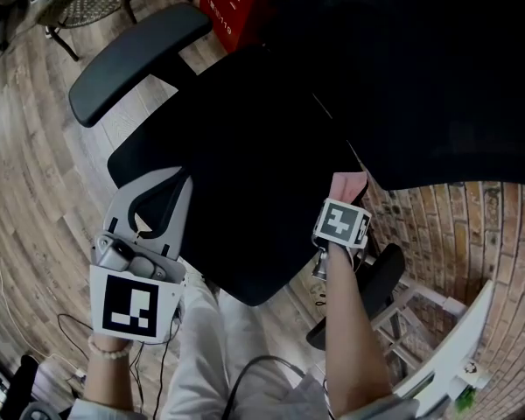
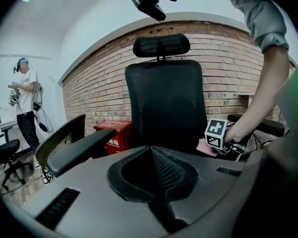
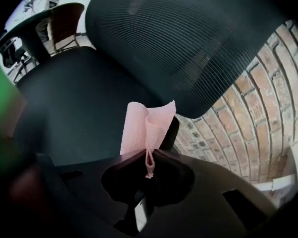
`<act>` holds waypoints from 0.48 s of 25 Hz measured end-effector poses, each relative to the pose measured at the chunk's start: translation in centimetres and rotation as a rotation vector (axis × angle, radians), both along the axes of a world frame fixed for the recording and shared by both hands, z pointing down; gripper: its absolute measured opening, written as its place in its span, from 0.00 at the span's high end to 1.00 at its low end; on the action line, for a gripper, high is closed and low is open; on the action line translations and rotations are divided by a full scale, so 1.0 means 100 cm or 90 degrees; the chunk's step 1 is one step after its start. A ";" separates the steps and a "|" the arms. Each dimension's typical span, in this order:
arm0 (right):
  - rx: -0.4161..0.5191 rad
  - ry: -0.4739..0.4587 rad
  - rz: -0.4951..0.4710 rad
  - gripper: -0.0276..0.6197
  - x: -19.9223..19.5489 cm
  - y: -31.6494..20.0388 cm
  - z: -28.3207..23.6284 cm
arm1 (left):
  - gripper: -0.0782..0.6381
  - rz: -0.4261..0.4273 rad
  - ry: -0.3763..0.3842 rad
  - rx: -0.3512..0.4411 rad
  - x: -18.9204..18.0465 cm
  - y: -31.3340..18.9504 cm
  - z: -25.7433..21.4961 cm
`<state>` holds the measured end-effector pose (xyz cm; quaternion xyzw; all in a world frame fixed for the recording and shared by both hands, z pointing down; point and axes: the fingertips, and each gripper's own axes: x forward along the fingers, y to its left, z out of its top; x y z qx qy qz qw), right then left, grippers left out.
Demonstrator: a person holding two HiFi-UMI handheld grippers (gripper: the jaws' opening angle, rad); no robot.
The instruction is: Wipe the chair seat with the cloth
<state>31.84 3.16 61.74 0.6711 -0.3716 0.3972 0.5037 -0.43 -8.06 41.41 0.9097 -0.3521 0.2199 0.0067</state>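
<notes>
Now, from left to right:

Grippers: two, one in each of my hands.
Left gripper: jaws pressed together with nothing between them, held off the front left corner of the seat and pointing at the backrest.
Armrests: two, the left armrest and the right armrest, one on each side of the seat.
Red box: one, on the floor behind the chair by the brick wall.
Chair seat: one, black.
Cloth: one, pink and folded, at the seat's right rear edge under the backrest. I cannot tell whether it touches the seat.
Right gripper: clamped on the cloth's lower fold, and the rest of the cloth stands up ahead of the jaws.
</notes>
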 end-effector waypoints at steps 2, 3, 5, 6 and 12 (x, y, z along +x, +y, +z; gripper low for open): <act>-0.005 -0.009 -0.006 0.88 -0.015 0.007 0.001 | 0.87 0.003 0.001 0.006 -0.003 0.002 -0.005; -0.007 -0.015 -0.010 0.88 -0.023 0.011 0.001 | 0.87 0.003 0.000 0.007 -0.005 0.003 -0.007; -0.011 -0.020 -0.019 0.88 -0.039 0.020 0.001 | 0.87 0.003 0.002 0.009 -0.011 0.006 -0.010; -0.012 -0.023 -0.021 0.88 -0.048 0.025 0.000 | 0.87 0.003 0.002 0.011 -0.014 0.008 -0.012; -0.021 -0.073 0.015 0.88 -0.102 0.062 -0.002 | 0.87 0.000 0.002 0.022 -0.030 0.019 -0.028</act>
